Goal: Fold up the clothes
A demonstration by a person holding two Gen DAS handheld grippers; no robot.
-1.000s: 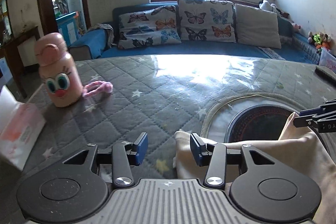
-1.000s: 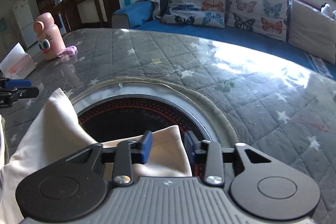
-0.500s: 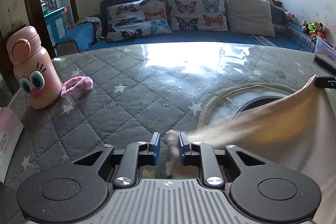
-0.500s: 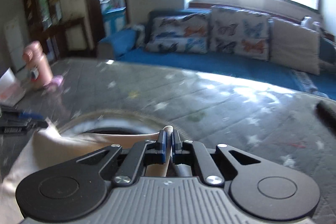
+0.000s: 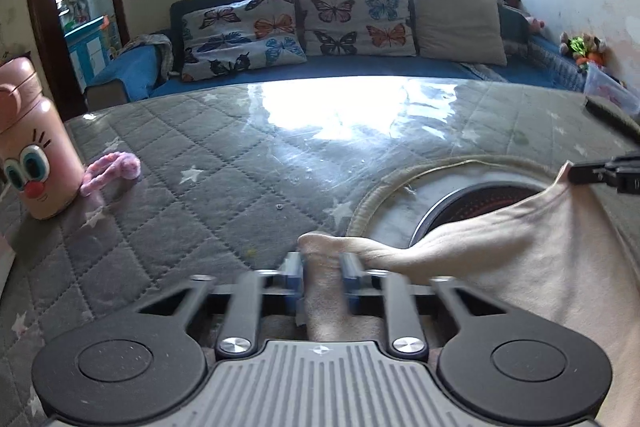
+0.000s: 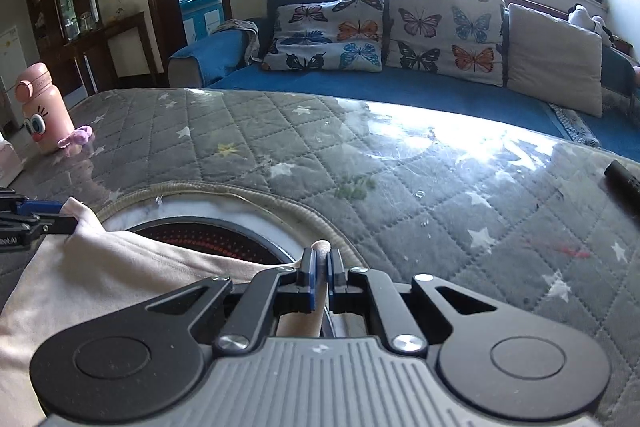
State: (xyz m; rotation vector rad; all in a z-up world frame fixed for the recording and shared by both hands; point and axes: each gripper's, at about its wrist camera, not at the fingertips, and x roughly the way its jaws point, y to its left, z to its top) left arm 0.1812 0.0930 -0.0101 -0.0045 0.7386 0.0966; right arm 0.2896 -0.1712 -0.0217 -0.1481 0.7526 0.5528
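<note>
A cream garment (image 5: pixel 520 267) hangs stretched between my two grippers above the grey quilted table (image 5: pixel 224 195). My left gripper (image 5: pixel 322 269) is shut on one corner of it; a bunch of cloth pokes out past the blue pads. My right gripper (image 6: pixel 321 261) is shut on the other corner, with a small tip of cloth showing above the pads. The garment (image 6: pixel 100 275) sags between them over a round dark burner (image 6: pixel 216 239). Each gripper shows at the edge of the other's view, the right one (image 5: pixel 604 171) and the left one (image 6: pixel 28 217).
A pink cartoon bottle (image 5: pixel 28 147) and a pink hair tie (image 5: pixel 114 169) stand at the table's left. A black cylinder (image 6: pixel 624 179) lies at the right edge. A pink box (image 6: pixel 8 163) sits far left. A blue sofa with butterfly cushions (image 5: pixel 320 23) lies behind.
Both grippers closed on the garment's corners and lifted it off the table. The cloth now hangs taut between them.
</note>
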